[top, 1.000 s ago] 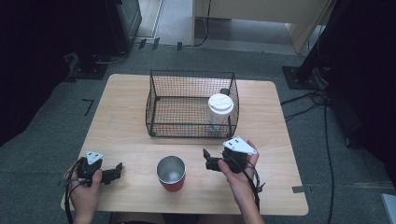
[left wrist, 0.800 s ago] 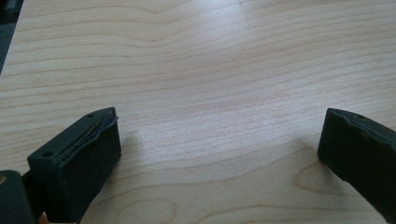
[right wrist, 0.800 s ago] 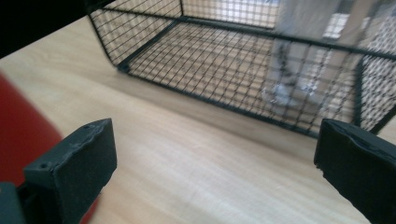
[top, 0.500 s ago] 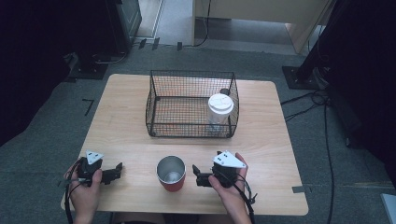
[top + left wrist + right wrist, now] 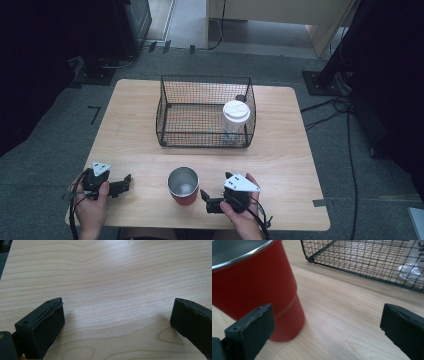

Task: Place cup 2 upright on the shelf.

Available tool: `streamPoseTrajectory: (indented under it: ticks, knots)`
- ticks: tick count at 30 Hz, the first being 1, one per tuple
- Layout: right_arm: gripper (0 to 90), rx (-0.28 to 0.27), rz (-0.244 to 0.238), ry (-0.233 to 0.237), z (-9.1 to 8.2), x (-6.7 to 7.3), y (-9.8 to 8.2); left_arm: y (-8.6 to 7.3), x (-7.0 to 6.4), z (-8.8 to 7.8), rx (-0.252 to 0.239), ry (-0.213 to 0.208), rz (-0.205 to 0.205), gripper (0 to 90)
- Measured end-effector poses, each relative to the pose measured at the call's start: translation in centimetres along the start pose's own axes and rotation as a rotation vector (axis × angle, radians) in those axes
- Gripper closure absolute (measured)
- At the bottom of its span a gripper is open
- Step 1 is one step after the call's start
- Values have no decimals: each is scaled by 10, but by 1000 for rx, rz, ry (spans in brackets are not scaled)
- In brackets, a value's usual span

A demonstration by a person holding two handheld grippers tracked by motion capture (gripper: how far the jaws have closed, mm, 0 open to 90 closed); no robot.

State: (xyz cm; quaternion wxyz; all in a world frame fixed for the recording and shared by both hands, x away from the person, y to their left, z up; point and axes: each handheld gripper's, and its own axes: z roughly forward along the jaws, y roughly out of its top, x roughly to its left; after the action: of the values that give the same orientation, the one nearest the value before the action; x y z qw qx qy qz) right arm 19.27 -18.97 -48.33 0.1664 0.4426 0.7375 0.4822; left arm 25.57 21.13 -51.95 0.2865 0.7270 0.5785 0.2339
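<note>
Wire basket (image 5: 170,107) beyond red cup (image 5: 183,186) (lidded cup (image 5: 235,117) inside); cables (image 5: 345,107) on floor.

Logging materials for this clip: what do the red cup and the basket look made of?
Red cup: likely steel, going by the shiny silver rim and inside; the outside has a smooth matte red coat. Basket: thin black wire welded in a grid, probably coated metal.

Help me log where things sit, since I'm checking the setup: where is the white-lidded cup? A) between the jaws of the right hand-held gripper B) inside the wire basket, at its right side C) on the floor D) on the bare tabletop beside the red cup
B: the white-lidded cup stands upright inside the wire basket, against its right side, while the red cup sits outside on the table.
</note>
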Motion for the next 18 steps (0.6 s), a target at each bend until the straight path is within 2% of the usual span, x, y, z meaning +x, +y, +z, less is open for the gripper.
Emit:
streamPoseTrajectory:
  ticks: [4,18]
  knots:
    - [0,18,-2,38,4,5,-4,0,0,0,0,0,0,0]
    - [0,21,-27,94,9,19,-4,0,0,0,0,0,0,0]
